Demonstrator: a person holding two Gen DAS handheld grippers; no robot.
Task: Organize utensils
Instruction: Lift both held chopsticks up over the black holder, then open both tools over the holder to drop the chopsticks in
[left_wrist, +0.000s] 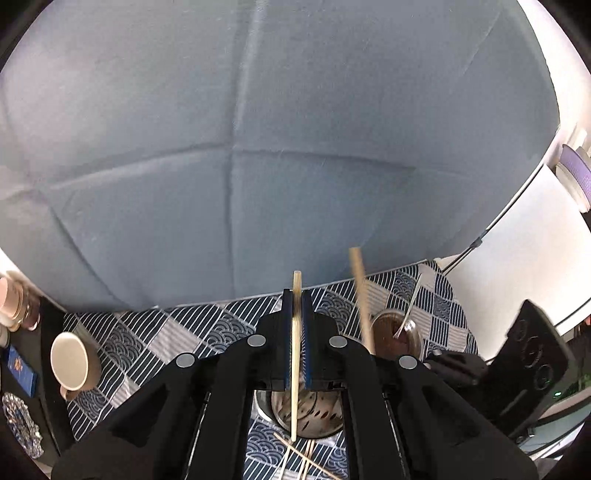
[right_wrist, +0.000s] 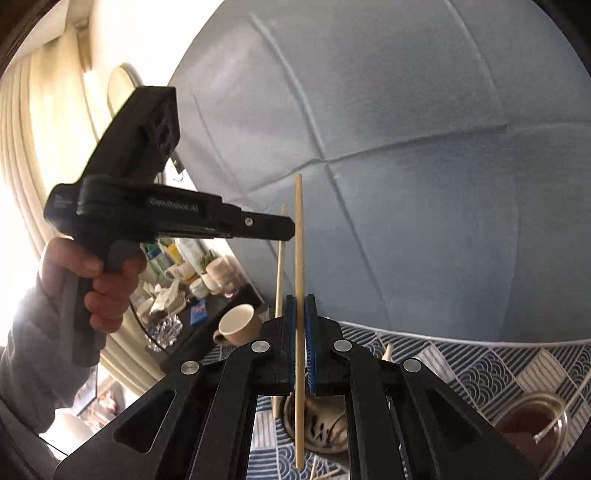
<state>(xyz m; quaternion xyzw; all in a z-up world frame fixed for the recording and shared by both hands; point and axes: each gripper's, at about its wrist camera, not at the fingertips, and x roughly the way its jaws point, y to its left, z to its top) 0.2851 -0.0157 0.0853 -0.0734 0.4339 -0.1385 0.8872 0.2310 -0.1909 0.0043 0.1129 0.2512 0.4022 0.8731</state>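
My left gripper (left_wrist: 296, 295) is shut on a pale wooden chopstick (left_wrist: 295, 354), held upright above a perforated metal utensil holder (left_wrist: 314, 410). My right gripper (right_wrist: 301, 301) is shut on a second chopstick (right_wrist: 299, 258), also upright, over the same holder (right_wrist: 325, 424). The left gripper (right_wrist: 290, 229) with its chopstick (right_wrist: 279, 266) shows from the side in the right wrist view, held by a hand. The right one's chopstick (left_wrist: 362, 295) shows blurred in the left wrist view. Several loose chopsticks (left_wrist: 299, 458) lie on the patterned cloth below.
A beige mug (left_wrist: 74, 362) lies on its side at the left of the blue-and-white patterned cloth (left_wrist: 155, 332). A glass jar of brown liquid with a spoon (left_wrist: 399, 332) stands to the right. A blue padded wall (left_wrist: 258, 129) is behind. Clutter sits at the far left.
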